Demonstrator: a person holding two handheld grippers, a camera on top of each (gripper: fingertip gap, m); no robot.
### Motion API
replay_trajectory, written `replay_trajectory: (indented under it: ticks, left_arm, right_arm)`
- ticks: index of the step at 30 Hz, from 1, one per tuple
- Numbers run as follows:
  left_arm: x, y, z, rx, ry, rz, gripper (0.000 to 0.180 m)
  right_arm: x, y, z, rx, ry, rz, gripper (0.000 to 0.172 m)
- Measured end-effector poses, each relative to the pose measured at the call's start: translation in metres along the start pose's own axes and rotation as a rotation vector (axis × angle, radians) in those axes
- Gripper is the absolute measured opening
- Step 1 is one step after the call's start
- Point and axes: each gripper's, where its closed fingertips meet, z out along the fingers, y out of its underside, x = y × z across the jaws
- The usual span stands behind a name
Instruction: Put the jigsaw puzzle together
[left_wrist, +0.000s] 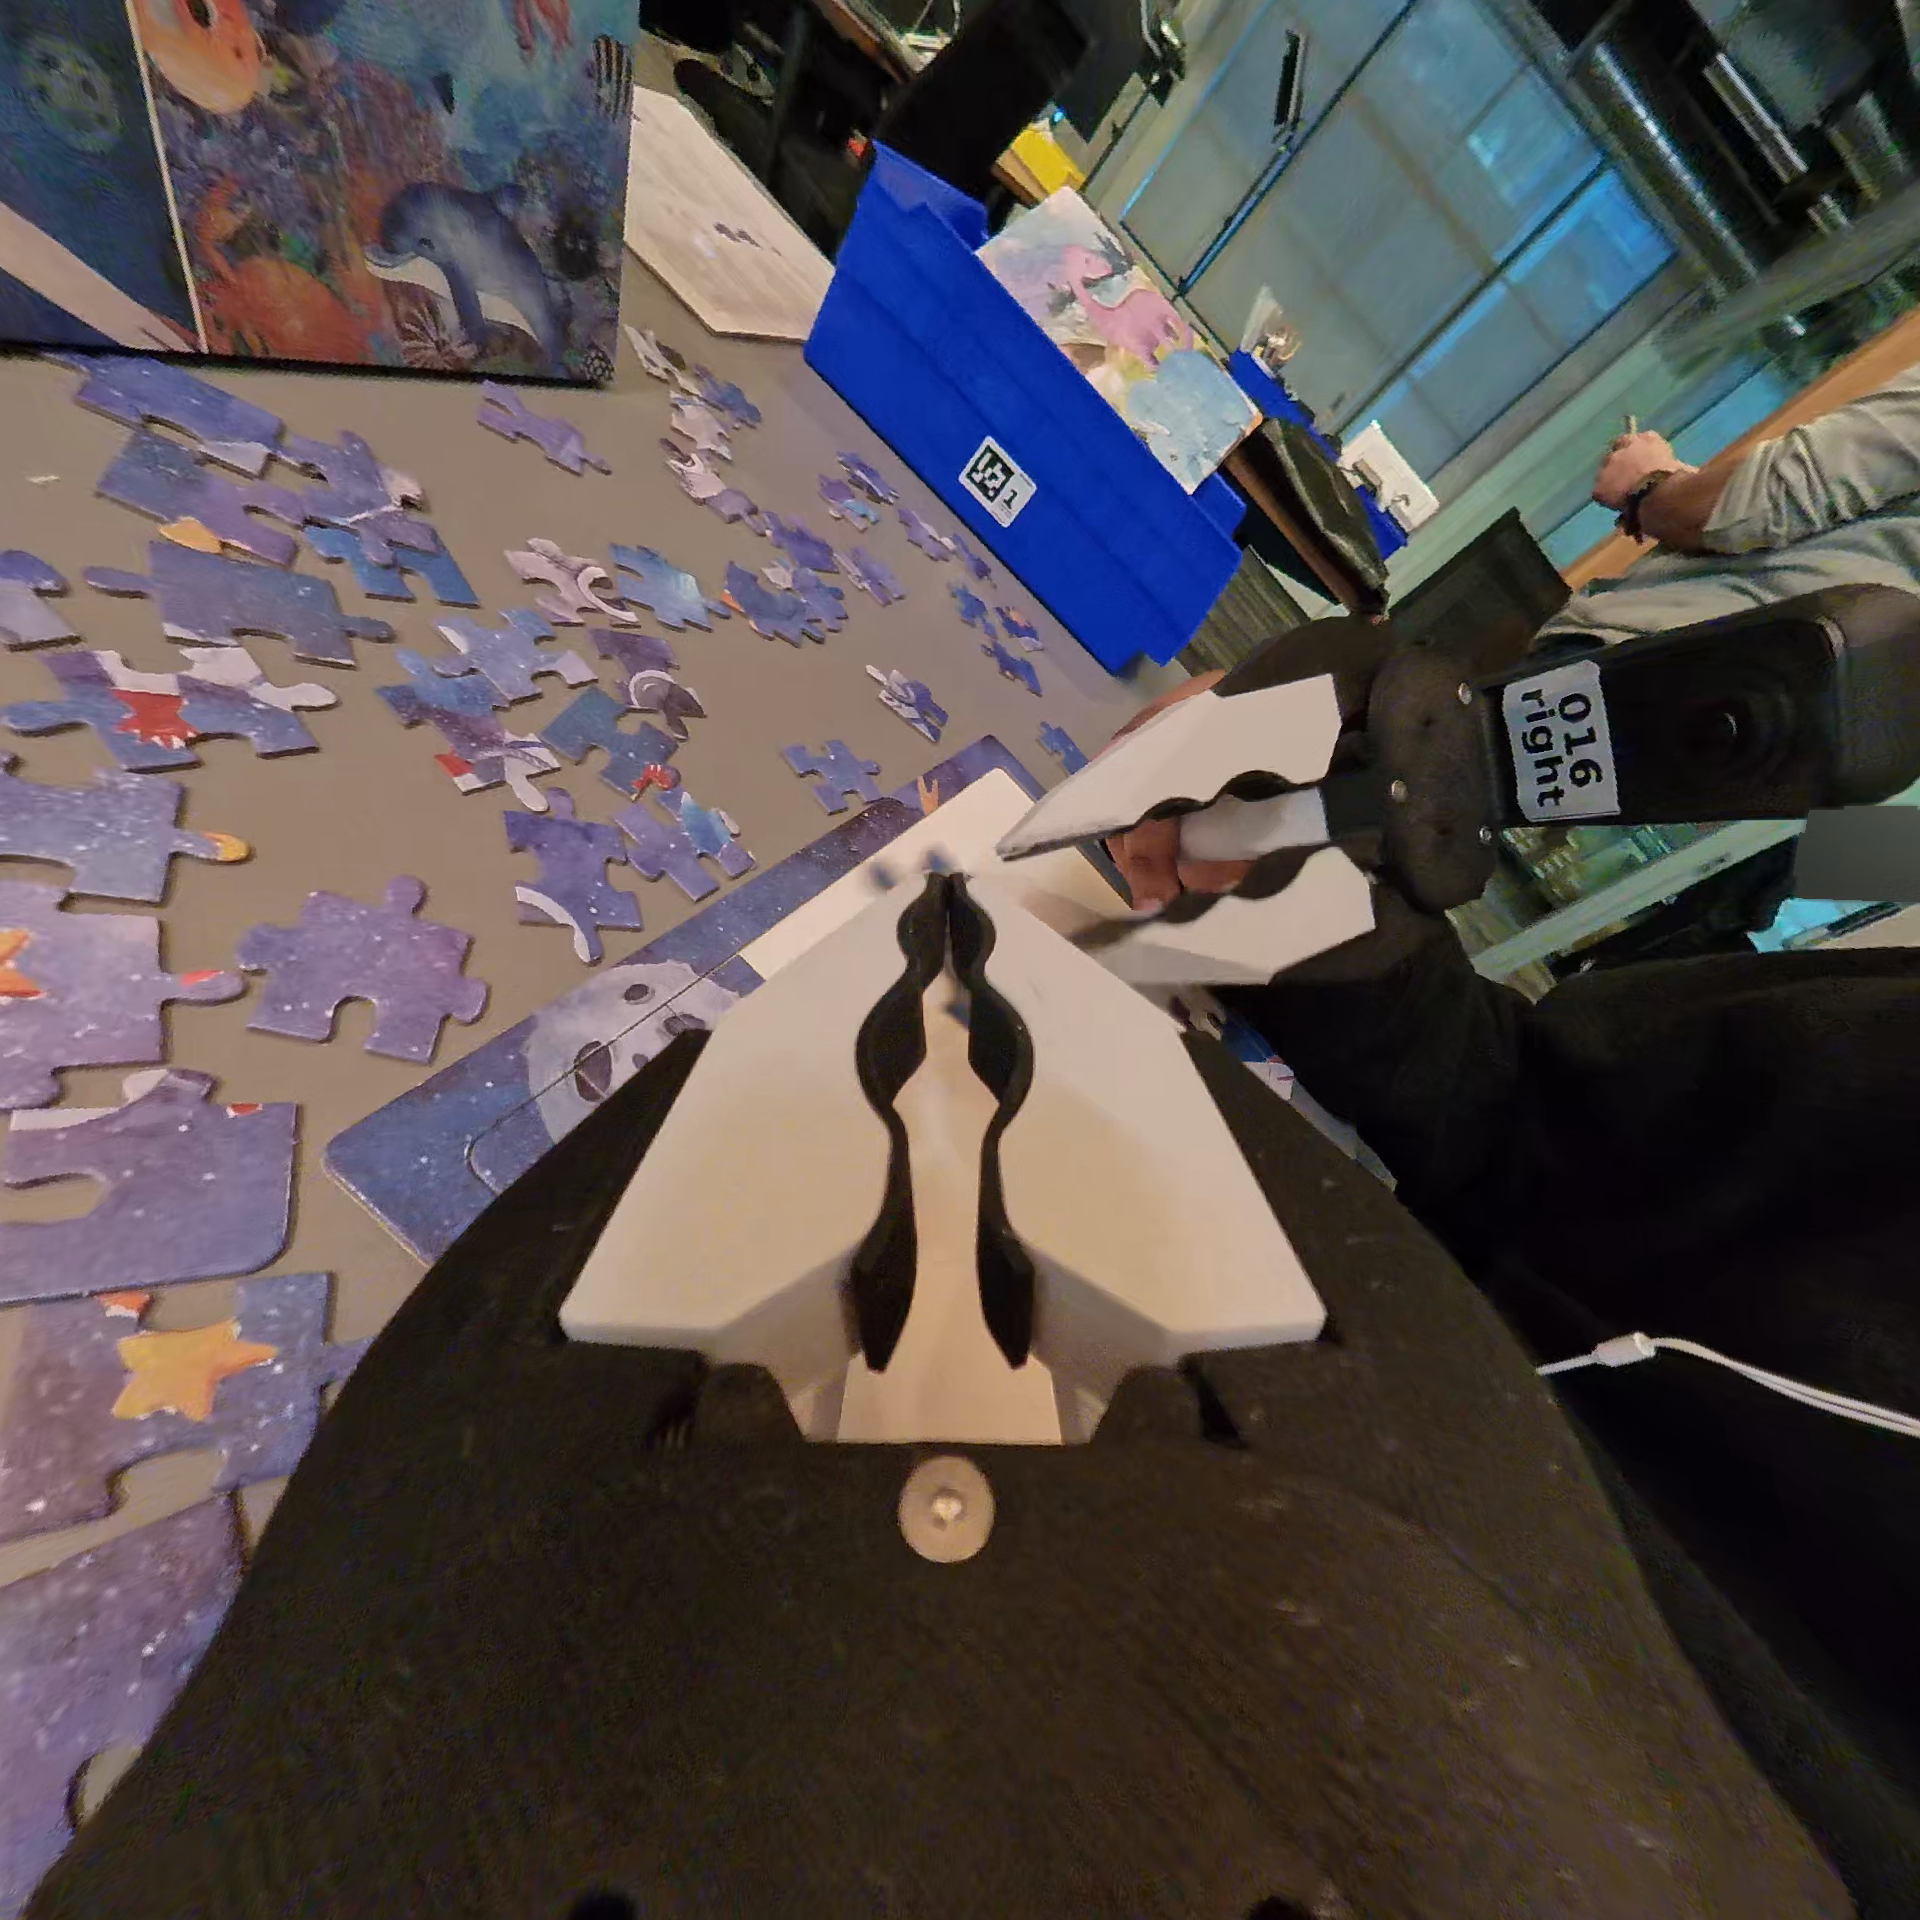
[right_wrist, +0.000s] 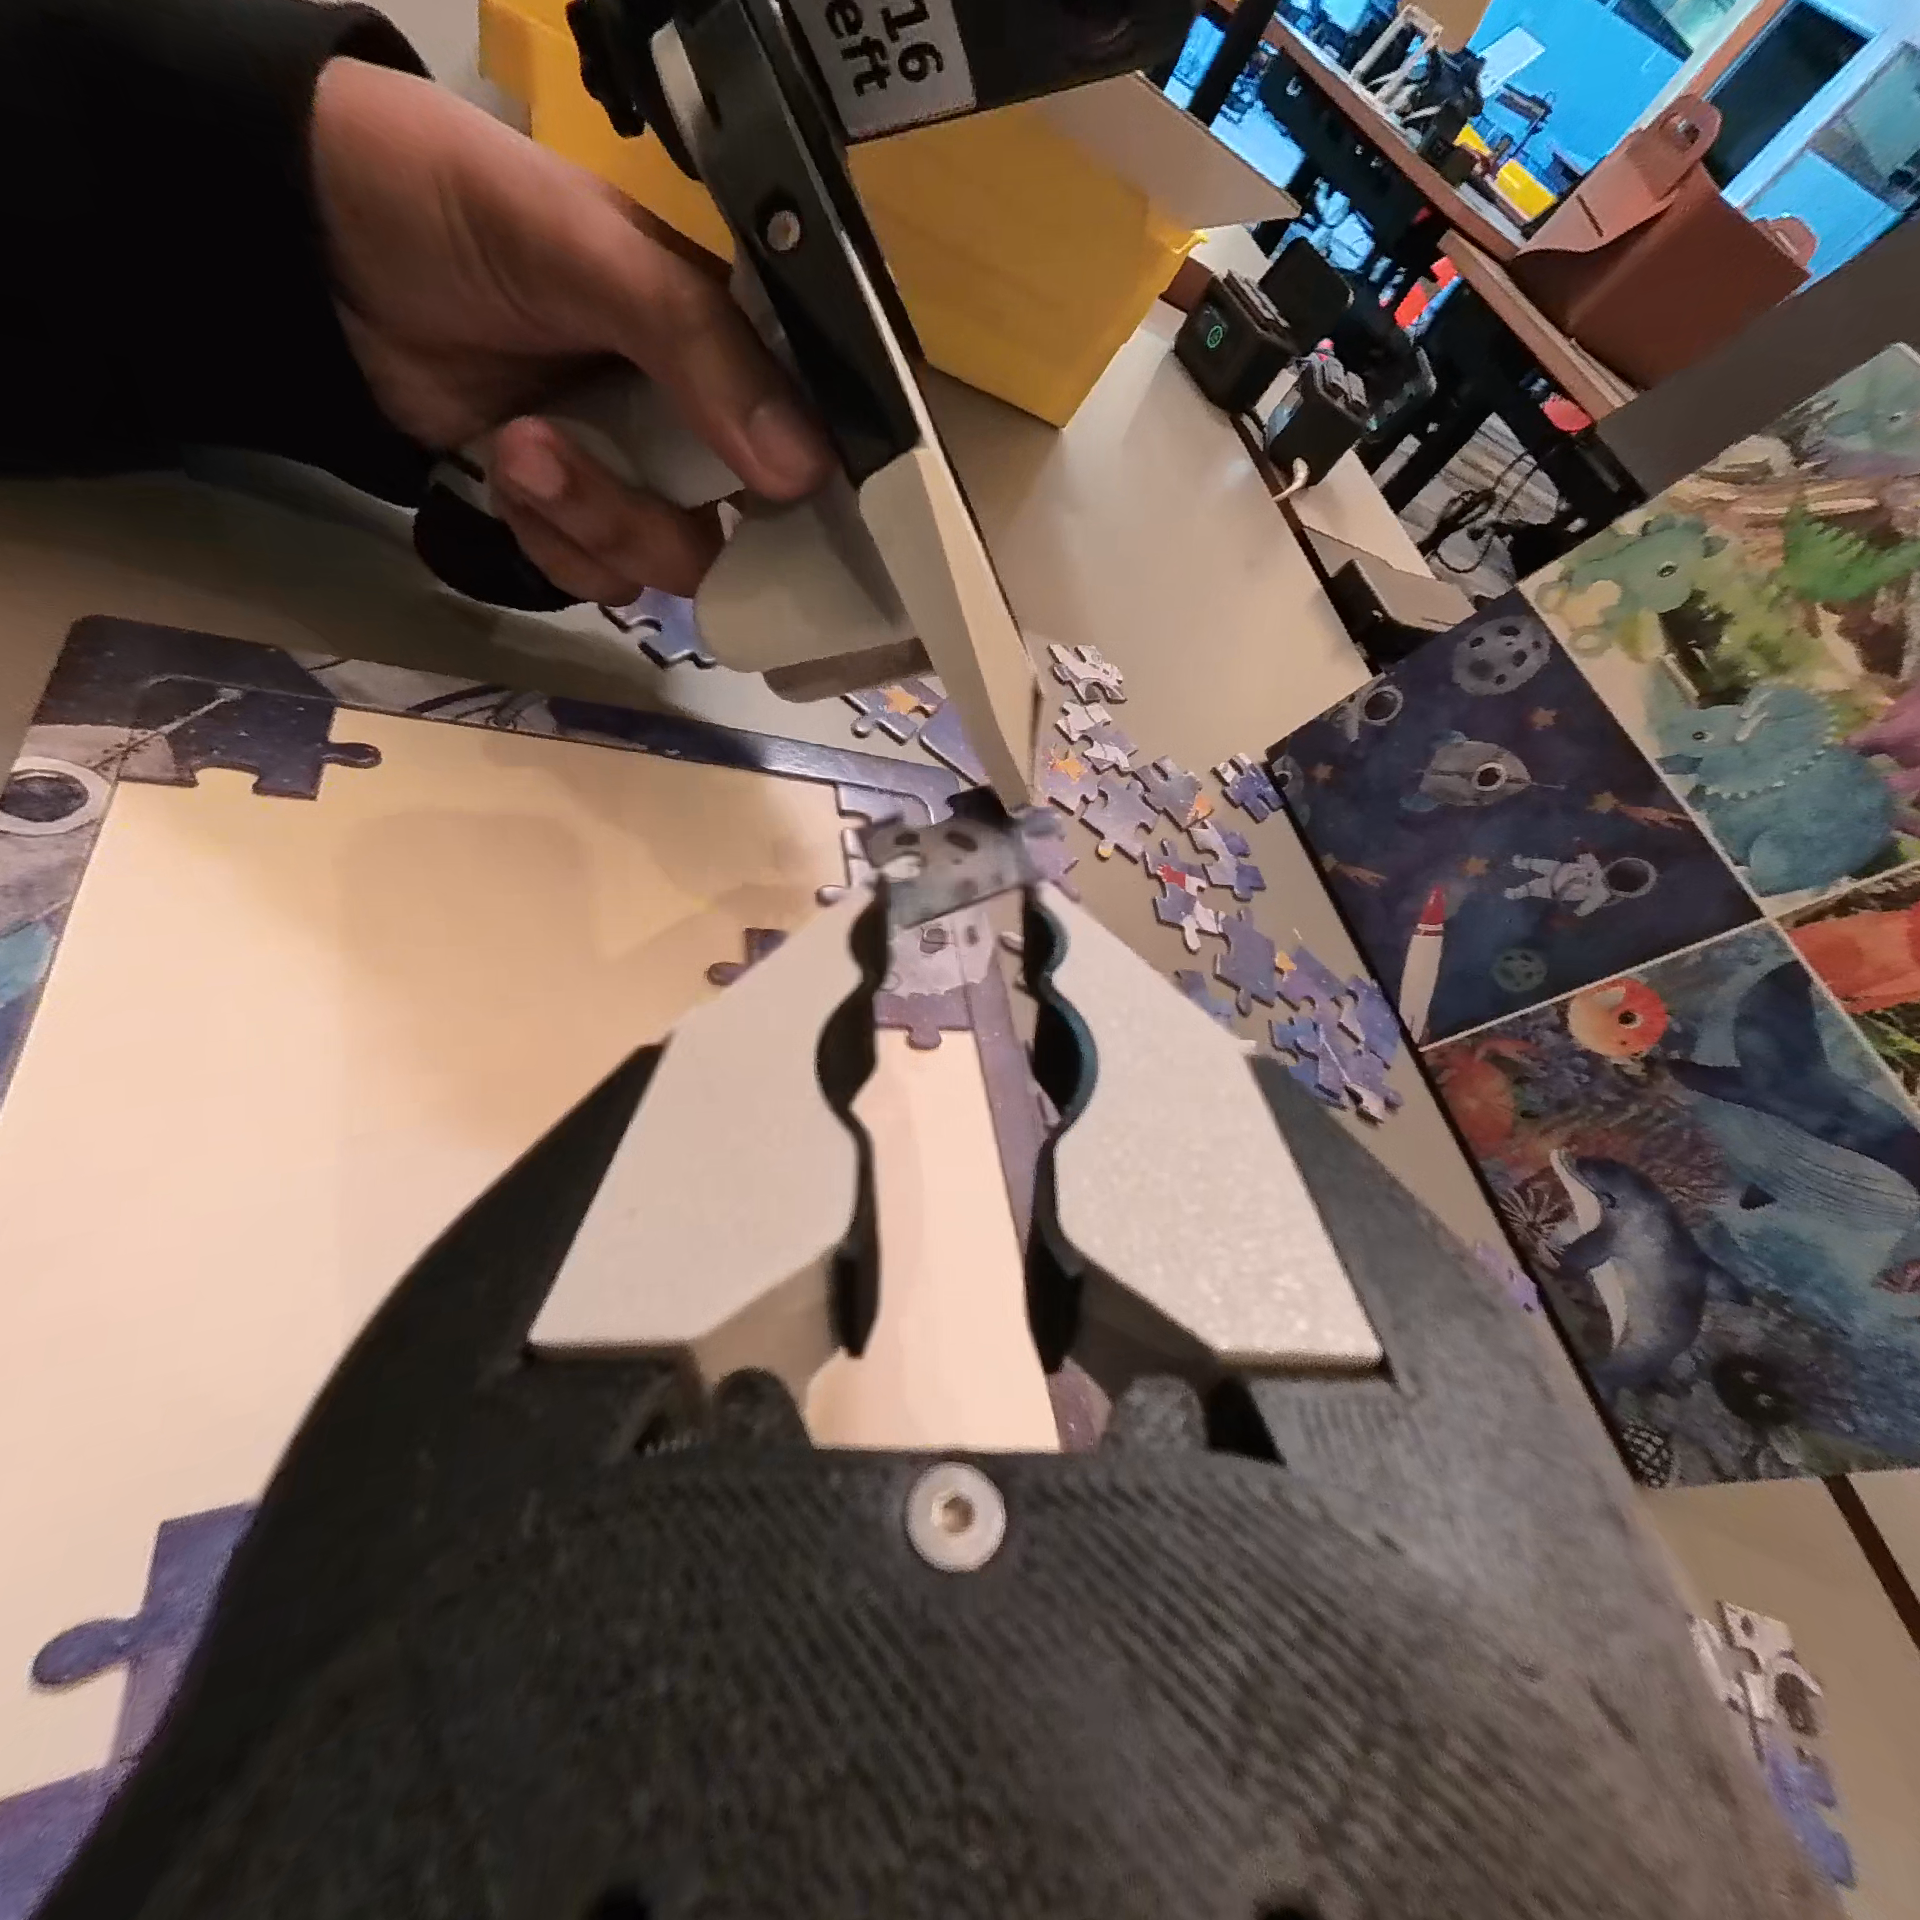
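A grey moon puzzle piece (right_wrist: 951, 857) with craters hangs tilted above the corner of the puzzle frame (right_wrist: 675, 727). My right gripper (right_wrist: 954, 896) is shut on it, one pad on each side edge. My left gripper (right_wrist: 1013, 802) comes down from above and is shut on the piece's top edge. In the left wrist view the left gripper (left_wrist: 951, 883) has its pads pressed together, and only blurred blue bits of the piece (left_wrist: 940, 860) show past its tips. The right gripper (left_wrist: 1044, 894) shows just to the right of them. The frame's cream inner board (right_wrist: 312, 987) is mostly bare.
Several loose blue pieces (left_wrist: 364, 966) lie on the grey table left of the frame, and more pieces (right_wrist: 1195, 831) lie beyond it. A picture box (left_wrist: 395, 187) stands behind, with a blue bin (left_wrist: 997, 416) and a yellow bin (right_wrist: 997, 270). A person (left_wrist: 1766, 499) sits at the far right.
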Motion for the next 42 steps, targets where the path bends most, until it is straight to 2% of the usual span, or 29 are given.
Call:
replay_trajectory:
  ticks: [2, 10, 15, 20, 23, 29, 37, 39, 42]
  left_arm:
    - [-0.001, 0.001, -0.001, -0.007, 0.0, 0.001, 0.0]
    - [-0.009, -0.006, -0.008, 0.035, -0.039, 0.004, 0.0]
    - [-0.039, -0.01, -0.022, 0.056, -0.218, 0.062, 0.0]
    - [-0.058, -0.007, -0.03, 0.0, -0.39, 0.163, 0.0]
    - [-0.065, -0.003, -0.031, -0.035, -0.45, 0.211, 0.0]
    - [-0.071, 0.005, -0.027, -0.063, -0.453, 0.214, 0.0]
    - [-0.072, 0.003, -0.029, -0.034, -0.416, 0.159, 0.0]
    - [-0.072, 0.003, -0.029, -0.034, -0.413, 0.154, 0.0]
    - [-0.071, 0.005, -0.027, -0.05, -0.406, 0.161, 0.0]
  right_arm:
    - [0.007, 0.002, -0.002, -0.004, 0.037, -0.01, 0.016]
    - [0.017, 0.01, -0.004, -0.02, 0.06, 0.05, 0.017]
    - [0.02, 0.024, 0.002, -0.085, 0.067, 0.1, 0.023]
    - [0.019, 0.043, 0.022, -0.162, -0.038, 0.355, 0.036]
    - [0.022, 0.047, 0.034, -0.214, -0.096, 0.421, 0.042]
    - [0.026, 0.06, 0.057, -0.305, -0.151, 0.421, 0.043]
    - [0.025, 0.069, 0.067, -0.333, -0.174, 0.477, 0.041]
    - [0.025, 0.069, 0.067, -0.328, -0.174, 0.495, 0.037]
    - [0.028, 0.072, 0.065, -0.337, -0.159, 0.491, 0.021]
